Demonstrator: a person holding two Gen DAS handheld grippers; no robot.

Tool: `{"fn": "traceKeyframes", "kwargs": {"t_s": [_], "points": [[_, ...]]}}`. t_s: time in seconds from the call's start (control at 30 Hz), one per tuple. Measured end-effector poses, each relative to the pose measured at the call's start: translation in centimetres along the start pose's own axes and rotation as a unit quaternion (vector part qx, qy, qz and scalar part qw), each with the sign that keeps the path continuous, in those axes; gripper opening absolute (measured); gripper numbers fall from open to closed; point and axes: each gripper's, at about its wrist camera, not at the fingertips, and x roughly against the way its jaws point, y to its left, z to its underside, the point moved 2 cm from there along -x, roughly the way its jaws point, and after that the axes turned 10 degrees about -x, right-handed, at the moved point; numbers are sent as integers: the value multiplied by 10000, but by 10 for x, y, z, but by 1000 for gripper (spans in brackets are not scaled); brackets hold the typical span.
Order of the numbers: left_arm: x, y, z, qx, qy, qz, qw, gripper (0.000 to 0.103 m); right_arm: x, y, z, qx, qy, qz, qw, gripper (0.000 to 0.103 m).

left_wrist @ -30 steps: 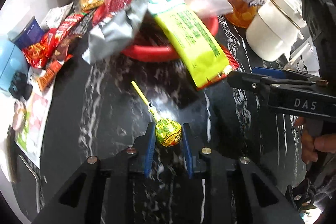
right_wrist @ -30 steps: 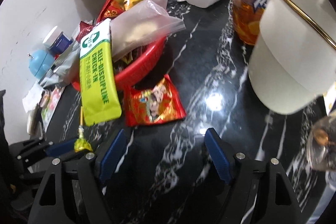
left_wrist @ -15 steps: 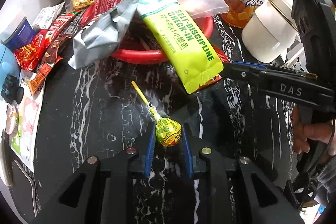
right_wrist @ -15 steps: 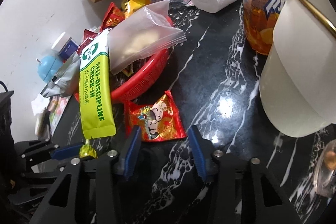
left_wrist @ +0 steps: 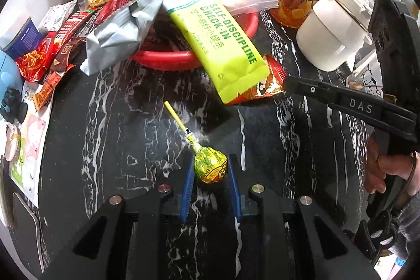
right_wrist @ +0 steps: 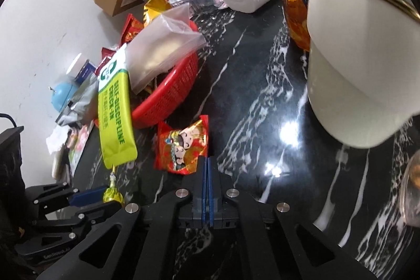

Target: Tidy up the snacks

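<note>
While its yellow stick points away toward the far left, the lollipop (left_wrist: 210, 166) sits clamped by its wrapped head in the left gripper (left_wrist: 210, 176), over the black marble table (left_wrist: 126, 127). Farther off, a lime-green packet (left_wrist: 223, 54) hangs out of the red basket (left_wrist: 162, 61) onto a red snack packet (right_wrist: 182, 144). The right gripper (right_wrist: 207, 176) has its blue pads pressed flat together at that packet's near right corner; whether they pinch its edge cannot be told.

Lollipop (left_wrist: 210, 166) betw. left claw (left_wrist: 210, 176) fingers, basket (left_wrist: 189, 58) behind, kettle (left_wrist: 338, 28) far right.
</note>
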Motion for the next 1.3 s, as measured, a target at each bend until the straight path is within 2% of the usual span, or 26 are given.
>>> {"fn": "traceKeyframes", "kwargs": {"t_s": [0.4, 0.63, 0.77, 0.83, 0.9, 1.0, 1.2, 1.3], "points": [[19, -8, 16, -80, 37, 107, 9999, 24, 28, -7, 52, -333, 192, 257, 9989, 1], [24, -19, 26, -146, 126, 190, 9996, 24, 45, -3, 93, -347, 499, 532, 9967, 2], [24, -23, 27, -159, 148, 194, 9996, 24, 47, 0, 101, -399, 643, 579, 9955, 5], [26, -21, 28, -147, 146, 183, 9996, 24, 45, 2, 100, -440, 693, 678, 9943, 22], [28, -19, 28, -125, 134, 157, 9997, 24, 44, 5, 96, -440, 646, 773, 9939, 53], [33, -13, 30, -86, 105, 102, 9999, 24, 45, 15, 90, -238, 416, 921, 9946, 70], [39, -1, 32, -10, 78, 37, 10000, 24, 33, 34, 78, 454, 412, 1216, 9907, 72], [40, 3, 33, 17, 93, 52, 9999, 24, 27, 41, 75, 818, 464, 1177, 9886, 72]]}}
